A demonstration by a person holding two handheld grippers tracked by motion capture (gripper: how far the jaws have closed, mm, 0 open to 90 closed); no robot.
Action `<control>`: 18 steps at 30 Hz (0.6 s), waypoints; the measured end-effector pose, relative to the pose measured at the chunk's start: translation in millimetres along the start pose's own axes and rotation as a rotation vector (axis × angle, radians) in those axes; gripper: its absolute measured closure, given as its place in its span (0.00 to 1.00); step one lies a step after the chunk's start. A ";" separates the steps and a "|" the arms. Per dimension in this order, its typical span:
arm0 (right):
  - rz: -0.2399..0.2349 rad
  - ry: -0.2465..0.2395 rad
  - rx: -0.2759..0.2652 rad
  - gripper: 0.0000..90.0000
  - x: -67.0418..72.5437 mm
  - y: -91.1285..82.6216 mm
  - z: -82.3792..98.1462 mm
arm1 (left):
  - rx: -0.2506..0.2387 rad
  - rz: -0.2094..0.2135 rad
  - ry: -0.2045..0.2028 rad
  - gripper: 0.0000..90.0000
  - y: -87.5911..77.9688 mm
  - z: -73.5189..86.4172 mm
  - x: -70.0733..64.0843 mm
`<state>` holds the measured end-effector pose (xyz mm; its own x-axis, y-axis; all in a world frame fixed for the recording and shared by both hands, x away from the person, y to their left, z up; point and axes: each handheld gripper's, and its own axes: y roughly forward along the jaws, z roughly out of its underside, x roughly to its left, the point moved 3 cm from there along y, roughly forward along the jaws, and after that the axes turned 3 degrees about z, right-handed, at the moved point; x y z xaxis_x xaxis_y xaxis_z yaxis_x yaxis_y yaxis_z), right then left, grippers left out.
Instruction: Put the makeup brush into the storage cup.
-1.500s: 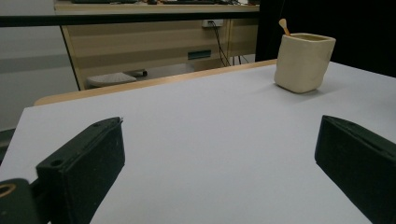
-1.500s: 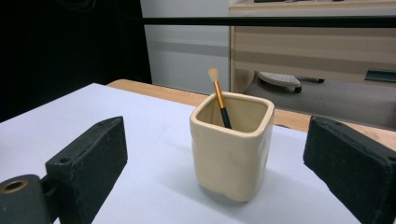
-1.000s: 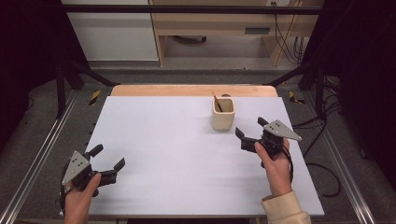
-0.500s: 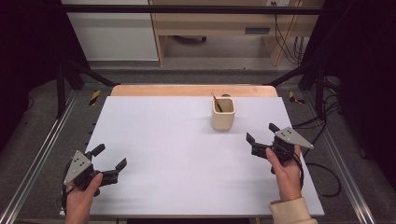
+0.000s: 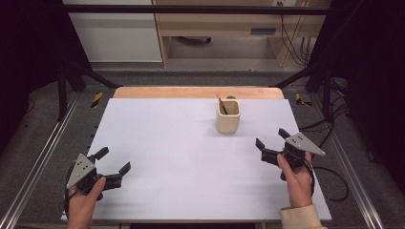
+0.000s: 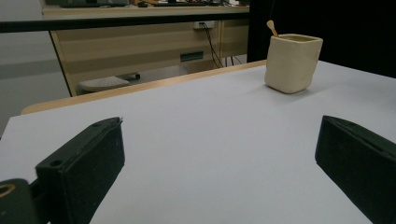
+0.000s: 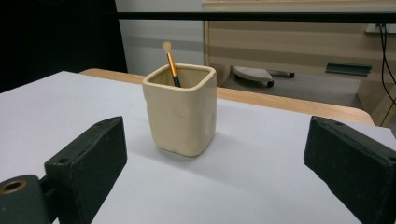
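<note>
White table (image 5: 191, 143) holds a brush-bearing cup (image 7: 181, 109); both tongs (image 5: 114, 162) (image 5: 271, 139) gape empty.

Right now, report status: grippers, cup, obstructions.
Left gripper open, empty. Right gripper open, empty, facing cup. Cup upright on table, brush inside. Nothing between.

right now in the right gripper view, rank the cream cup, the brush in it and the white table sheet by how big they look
1. white table sheet, which spreads across most of the lower view
2. cream cup
3. brush, with just a thin handle and pale tip above the rim; the rest is hidden inside the cup, so its full length can't be judged
</note>
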<state>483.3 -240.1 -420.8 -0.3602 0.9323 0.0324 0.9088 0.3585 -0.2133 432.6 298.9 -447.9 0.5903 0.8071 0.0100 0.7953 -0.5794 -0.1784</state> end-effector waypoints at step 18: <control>-0.043 -0.041 -0.003 0.06 7.8 -2.3 7.4 | -0.007 0.011 0.006 0.01 -0.2 -1.5 -1.8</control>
<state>476.9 -233.9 -427.4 -0.4071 0.9134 0.0013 0.8929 0.3983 -0.2099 431.6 297.4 -446.5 0.5998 0.8001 0.0136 0.7896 -0.5890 -0.1719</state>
